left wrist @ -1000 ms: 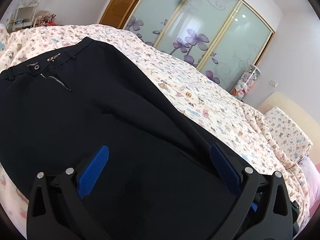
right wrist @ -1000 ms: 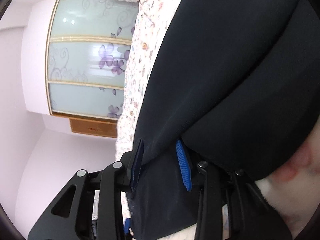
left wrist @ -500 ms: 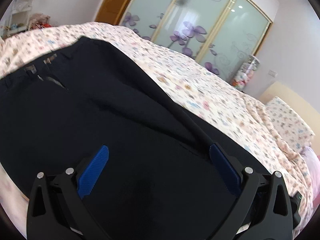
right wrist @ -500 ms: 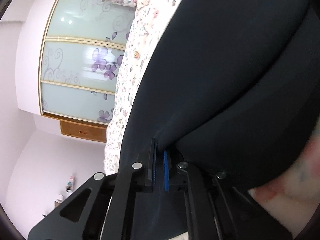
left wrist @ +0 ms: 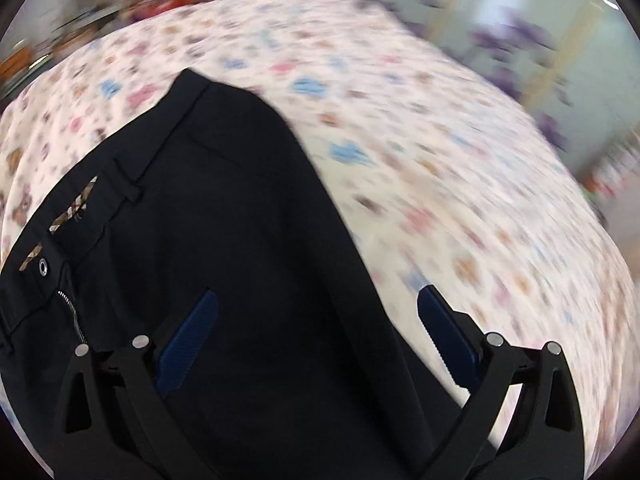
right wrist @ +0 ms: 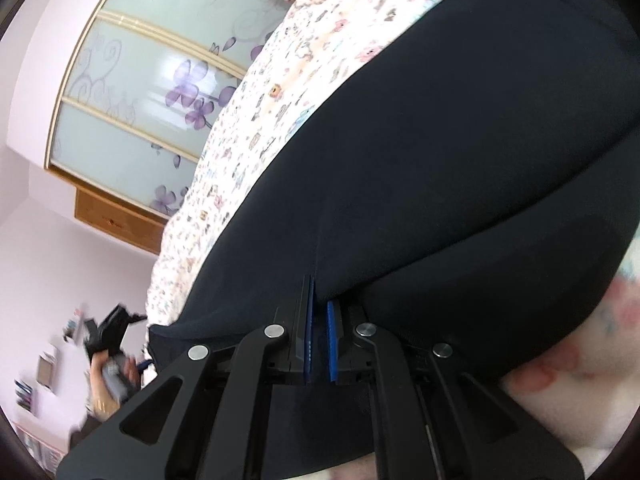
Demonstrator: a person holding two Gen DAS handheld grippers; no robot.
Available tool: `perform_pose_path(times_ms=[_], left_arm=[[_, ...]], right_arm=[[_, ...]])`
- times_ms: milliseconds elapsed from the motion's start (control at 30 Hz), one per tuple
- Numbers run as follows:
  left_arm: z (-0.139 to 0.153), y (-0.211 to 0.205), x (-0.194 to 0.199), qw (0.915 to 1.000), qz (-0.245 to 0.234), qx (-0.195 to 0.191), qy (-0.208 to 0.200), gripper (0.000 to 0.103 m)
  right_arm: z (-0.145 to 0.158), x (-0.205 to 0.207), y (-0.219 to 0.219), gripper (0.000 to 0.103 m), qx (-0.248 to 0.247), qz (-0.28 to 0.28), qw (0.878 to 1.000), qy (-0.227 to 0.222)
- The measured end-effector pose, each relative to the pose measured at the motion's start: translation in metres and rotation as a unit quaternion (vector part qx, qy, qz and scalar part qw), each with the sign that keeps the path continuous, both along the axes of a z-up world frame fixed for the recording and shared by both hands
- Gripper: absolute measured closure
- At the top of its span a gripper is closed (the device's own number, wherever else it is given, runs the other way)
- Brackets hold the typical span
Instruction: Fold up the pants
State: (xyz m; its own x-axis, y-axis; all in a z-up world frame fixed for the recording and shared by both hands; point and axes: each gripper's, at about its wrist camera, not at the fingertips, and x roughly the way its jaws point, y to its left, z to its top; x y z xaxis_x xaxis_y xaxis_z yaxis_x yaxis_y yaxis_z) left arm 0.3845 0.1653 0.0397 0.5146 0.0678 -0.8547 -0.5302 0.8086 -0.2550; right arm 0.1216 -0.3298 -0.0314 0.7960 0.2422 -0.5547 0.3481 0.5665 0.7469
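Black pants [left wrist: 224,216] lie on the flowered bedspread [left wrist: 440,160], waistband, button and zipper at the left of the left wrist view. My left gripper [left wrist: 316,336] is open and empty, its blue pads straddling the pants' right edge near the waist. In the right wrist view the pants [right wrist: 460,152] fill the right half. My right gripper [right wrist: 319,312] is shut on a pinched fold of the pants fabric.
The bedspread [right wrist: 280,80] runs back toward a sliding wardrobe with frosted glass and purple flowers [right wrist: 160,92]. Shelves and clutter stand at the far left of the room [left wrist: 100,8]. The other hand-held gripper [right wrist: 108,332] shows beyond the bed's edge.
My right gripper closed on the pants fabric and lifted it. My left gripper moved fast toward the waistband and stayed open; its view is now blurred.
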Motion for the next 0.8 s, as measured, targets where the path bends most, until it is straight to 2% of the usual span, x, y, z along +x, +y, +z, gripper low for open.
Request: perform_pose_path(times_ms=[33,100,133,167,233,300,400,567,700,800], left_arm=[[-0.007,0.005,0.010,0.9998,0.016,0.003,0.011,0.009],[-0.021,0.012,0.023,0.9988,0.028,0.010,0.038,0.022],[-0.029,0.015,0.027,0.9984,0.029,0.007,0.048,0.042],[-0.034,0.018,0.026,0.9986,0.025,-0.003,0.047,0.067],[-0.041,0.030,0.017,0.9964,0.010,-0.084,0.002,0.096],[-0.037,0.040,-0.001,0.9930,0.035,-0.110,-0.023,0.096],[-0.018,0.043,-0.031,0.9919,0.036,-0.109,-0.055,0.096],[0.033,0.040,-0.104,0.9924,-0.016,-0.049,-0.112,0.096],[0.055,0.045,-0.175,0.9884,-0.033,-0.021,-0.147,0.095],[0.056,0.048,-0.237,0.9856,-0.029,-0.003,-0.166,0.094]], right_arm=[[0.002,0.006,0.003,0.097,-0.003,0.001,1.000,0.001],[0.001,0.005,0.003,0.097,-0.004,0.003,1.000,0.002],[0.001,0.005,0.003,0.097,-0.005,0.004,1.000,0.001],[0.001,0.005,0.003,0.097,-0.006,0.005,1.000,0.001],[0.003,0.005,0.003,0.097,-0.009,0.008,1.000,-0.002],[0.004,0.003,0.002,0.097,-0.013,0.007,1.000,-0.006],[0.010,0.000,-0.001,0.097,-0.017,0.004,1.000,-0.022],[0.028,-0.008,-0.005,0.097,-0.047,-0.014,0.997,-0.065],[0.039,-0.015,-0.012,0.097,-0.059,-0.030,0.993,-0.093],[0.040,-0.020,-0.017,0.097,-0.051,-0.034,0.993,-0.105]])
